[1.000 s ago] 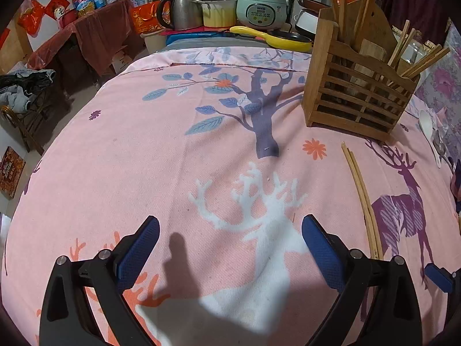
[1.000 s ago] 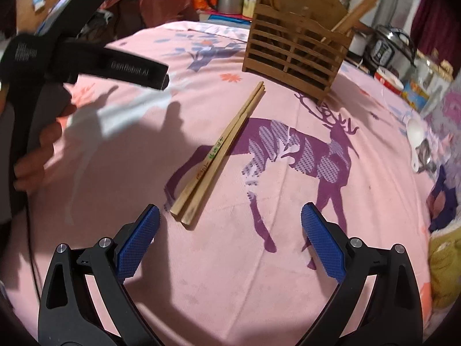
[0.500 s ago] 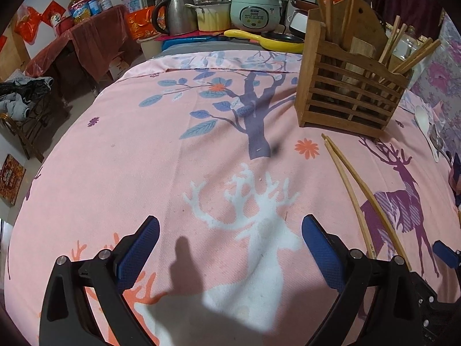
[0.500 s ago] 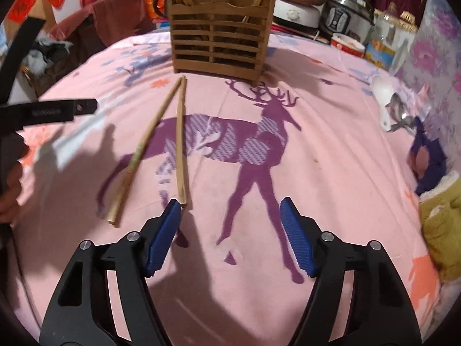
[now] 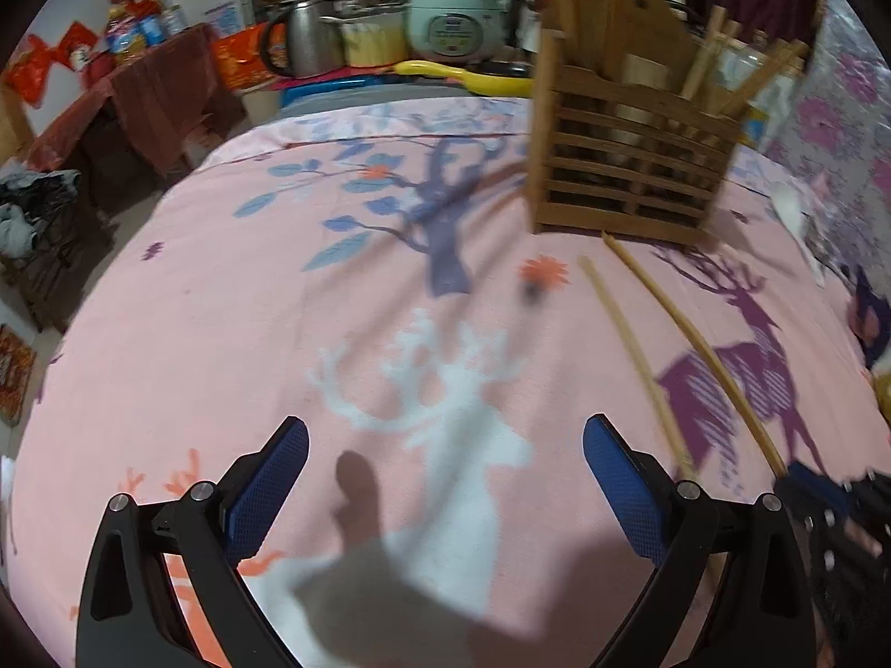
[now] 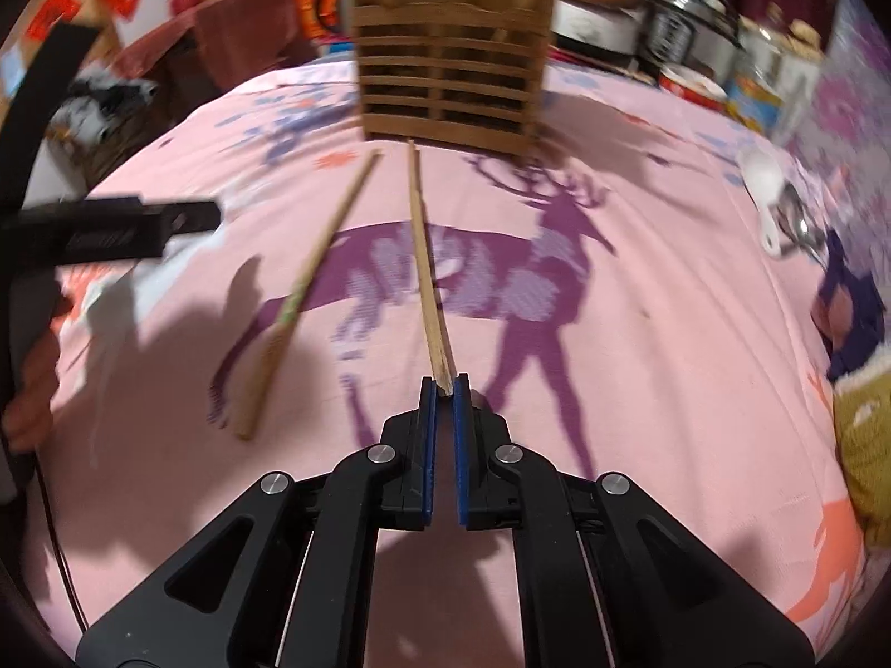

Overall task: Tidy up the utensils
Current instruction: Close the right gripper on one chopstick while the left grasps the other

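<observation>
Two wooden chopsticks lie on the pink deer-print cloth in front of a slatted wooden utensil holder (image 6: 448,80), which also shows in the left wrist view (image 5: 629,167). My right gripper (image 6: 444,384) is shut on the near end of the right chopstick (image 6: 423,256), which points toward the holder. The other chopstick (image 6: 312,273) lies free to its left. In the left wrist view the two chopsticks (image 5: 635,356) (image 5: 701,345) lie at the right. My left gripper (image 5: 445,479) is open and empty above the white deer print. It shows at the left of the right wrist view (image 6: 111,228).
A white spoon (image 6: 765,195) and a metal spoon (image 6: 802,225) lie at the right edge, near a dark purple cloth (image 6: 852,312). A rice cooker (image 5: 454,22), a kettle (image 5: 295,42) and pots stand behind the table. The holder has several chopsticks in it.
My right gripper has closed from open onto the near end of the right chopstick. The two chopsticks have been spread apart. The left gripper has stayed open and shifted slightly.
</observation>
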{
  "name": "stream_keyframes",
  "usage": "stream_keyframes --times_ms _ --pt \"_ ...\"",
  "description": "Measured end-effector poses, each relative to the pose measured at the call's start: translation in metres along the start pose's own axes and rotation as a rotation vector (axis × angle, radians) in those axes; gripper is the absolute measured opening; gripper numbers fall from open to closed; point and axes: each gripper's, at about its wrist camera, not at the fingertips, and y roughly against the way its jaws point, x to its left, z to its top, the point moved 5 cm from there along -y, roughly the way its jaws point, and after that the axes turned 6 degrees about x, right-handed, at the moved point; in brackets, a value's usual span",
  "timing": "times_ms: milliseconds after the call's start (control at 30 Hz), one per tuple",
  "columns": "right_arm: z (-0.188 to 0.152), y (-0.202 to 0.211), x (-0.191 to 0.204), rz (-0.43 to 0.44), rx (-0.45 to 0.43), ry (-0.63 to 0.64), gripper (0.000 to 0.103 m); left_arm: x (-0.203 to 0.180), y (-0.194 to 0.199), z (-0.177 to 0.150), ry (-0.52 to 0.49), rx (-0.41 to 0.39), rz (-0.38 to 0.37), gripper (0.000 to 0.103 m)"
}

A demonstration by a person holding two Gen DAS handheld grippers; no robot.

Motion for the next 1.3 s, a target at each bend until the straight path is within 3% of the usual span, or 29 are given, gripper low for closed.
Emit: stream_keyframes --times_ms 133,267,367,433,567,700,800,1033,1100,1167,1300 --pt "-0.001 0.001 -0.008 -0.001 0.018 -0.022 0.007 -0.037 0.003 -0.012 -0.119 0.015 -0.103 0.097" --pt "0.001 0.013 -0.022 0.014 -0.004 -0.062 0.012 -0.070 0.004 -0.028 -0.255 0.020 -0.139 0.097" --pt "0.006 0.031 -0.048 0.032 -0.069 -0.165 0.024 -0.083 0.004 -0.036 -0.303 0.028 -0.170 0.097" --pt "0.008 0.034 -0.064 0.050 -0.088 -0.237 0.030 -0.086 0.001 -0.038 -0.312 0.035 -0.166 0.097" --pt "0.008 0.028 -0.071 0.082 -0.071 -0.280 0.031 -0.078 -0.006 -0.038 -0.287 0.054 -0.145 0.078" --pt "0.007 0.024 -0.065 0.075 -0.058 -0.263 0.031 -0.040 -0.004 -0.031 -0.190 0.028 -0.038 0.077" --pt "0.007 0.026 -0.058 0.088 -0.063 -0.240 0.031 -0.024 -0.005 -0.032 -0.130 0.047 -0.068 0.077" --pt "0.007 0.027 -0.040 0.088 -0.067 -0.175 0.032 -0.045 0.000 -0.041 -0.245 0.002 0.005 0.073" --pt "0.006 0.024 -0.038 0.086 -0.058 -0.166 0.032 -0.046 0.001 -0.042 -0.246 0.002 -0.007 0.068" --pt "0.005 0.022 -0.034 0.084 -0.050 -0.156 0.032 -0.044 0.002 -0.044 -0.233 0.011 -0.041 0.056" --pt "0.004 0.016 -0.025 0.077 -0.038 -0.124 0.032 -0.046 0.005 -0.047 -0.225 0.012 -0.067 0.040"
